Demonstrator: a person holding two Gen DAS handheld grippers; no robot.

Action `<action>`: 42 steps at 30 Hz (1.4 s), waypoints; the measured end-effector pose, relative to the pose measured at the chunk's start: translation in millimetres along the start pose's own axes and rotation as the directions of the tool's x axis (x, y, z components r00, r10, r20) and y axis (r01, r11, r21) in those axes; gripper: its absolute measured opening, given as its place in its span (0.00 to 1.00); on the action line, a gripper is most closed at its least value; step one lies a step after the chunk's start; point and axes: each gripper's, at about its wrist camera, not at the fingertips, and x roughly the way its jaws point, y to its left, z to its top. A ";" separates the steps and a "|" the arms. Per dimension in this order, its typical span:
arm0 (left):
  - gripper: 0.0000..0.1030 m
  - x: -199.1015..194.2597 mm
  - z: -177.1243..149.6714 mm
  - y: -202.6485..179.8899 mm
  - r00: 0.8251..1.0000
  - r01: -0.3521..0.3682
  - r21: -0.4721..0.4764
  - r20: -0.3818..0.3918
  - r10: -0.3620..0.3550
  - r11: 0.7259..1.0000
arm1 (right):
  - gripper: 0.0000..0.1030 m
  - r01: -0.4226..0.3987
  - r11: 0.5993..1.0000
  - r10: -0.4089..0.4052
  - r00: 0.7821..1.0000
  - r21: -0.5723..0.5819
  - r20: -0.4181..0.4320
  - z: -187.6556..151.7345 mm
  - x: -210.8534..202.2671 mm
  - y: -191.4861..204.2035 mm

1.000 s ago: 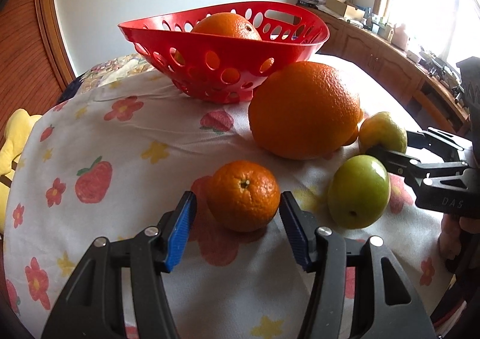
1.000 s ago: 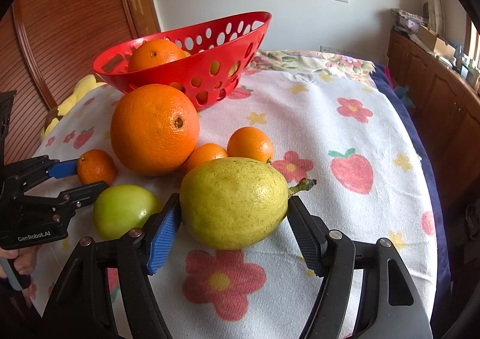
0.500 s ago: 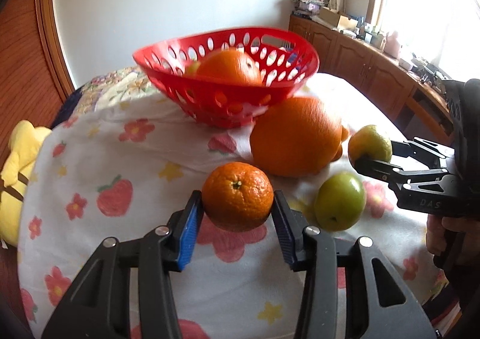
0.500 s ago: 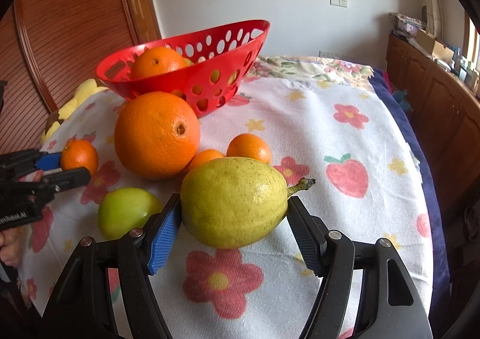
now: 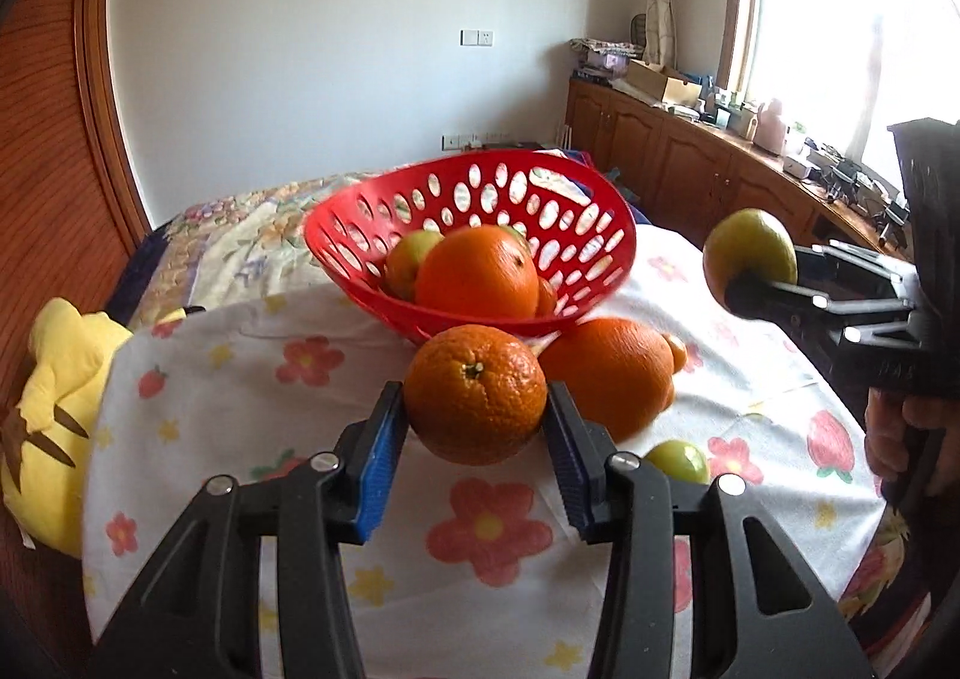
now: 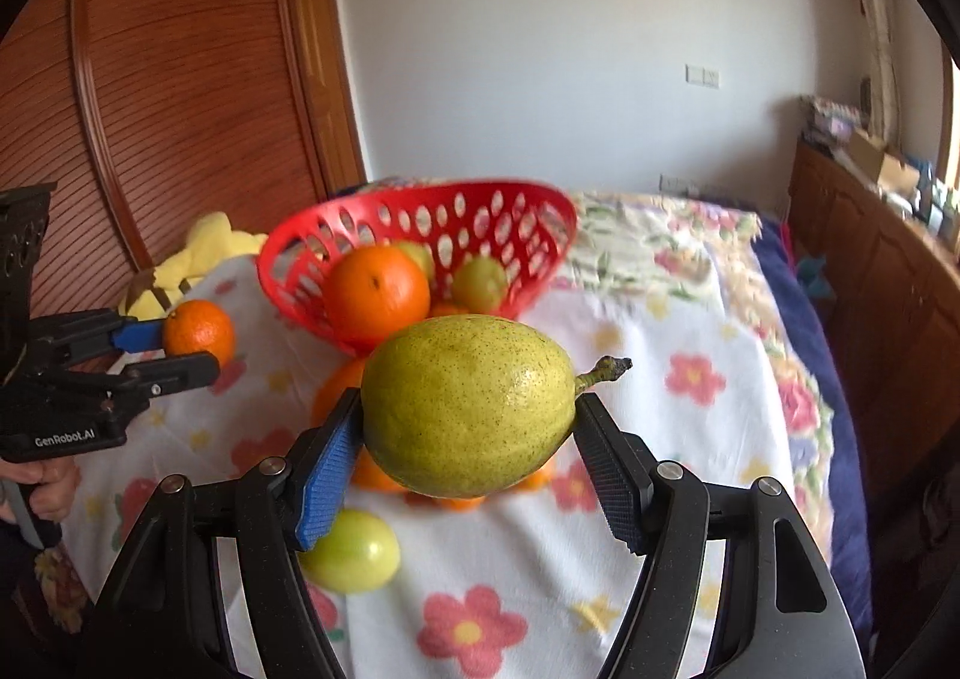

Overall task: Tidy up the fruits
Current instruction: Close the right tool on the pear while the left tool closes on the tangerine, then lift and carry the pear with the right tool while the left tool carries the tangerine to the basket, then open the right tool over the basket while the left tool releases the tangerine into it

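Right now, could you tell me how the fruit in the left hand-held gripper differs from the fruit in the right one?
The mandarin is orange and round; the pear is yellow-green and oval. The pear is larger and has a stem; the mandarin shows only a calyx. Both are clamped and held above the cloth.

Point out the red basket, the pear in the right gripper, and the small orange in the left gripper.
red basket point(image 5: 336, 235): left wrist view, on its near-left rim.
pear point(image 6: 468, 406): right wrist view, middle of its speckled skin.
small orange point(image 5: 474, 397): left wrist view, front face below the stem.
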 end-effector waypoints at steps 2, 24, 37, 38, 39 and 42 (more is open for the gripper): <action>0.44 -2.2 5.3 5.1 1.000 0.002 0.001 0.011 -0.002 1.000 | 0.70 -0.005 1.000 0.005 1.000 -0.014 0.009 10.6 1.1 1.5; 0.44 14.8 42.2 34.3 0.998 0.001 0.003 0.058 -0.001 1.000 | 0.70 0.024 0.993 -0.030 0.998 -0.115 -0.050 52.1 78.0 8.3; 0.44 38.3 54.3 37.2 0.999 -0.016 -0.006 0.029 0.016 1.000 | 0.70 0.024 0.988 -0.038 0.995 -0.154 -0.090 46.5 92.9 13.8; 0.44 39.7 54.9 37.8 0.999 -0.018 -0.005 0.027 0.018 1.000 | 0.70 0.023 0.988 -0.038 0.995 -0.155 -0.092 45.9 93.8 14.0; 0.44 41.1 55.2 38.6 0.999 -0.021 -0.005 0.025 0.021 1.000 | 0.70 0.022 0.988 -0.037 0.995 -0.156 -0.093 45.2 94.4 14.3; 0.44 44.1 57.0 39.2 0.999 -0.027 -0.005 0.021 0.027 1.000 | 0.70 0.013 0.988 -0.024 0.997 -0.152 -0.070 46.3 91.2 14.2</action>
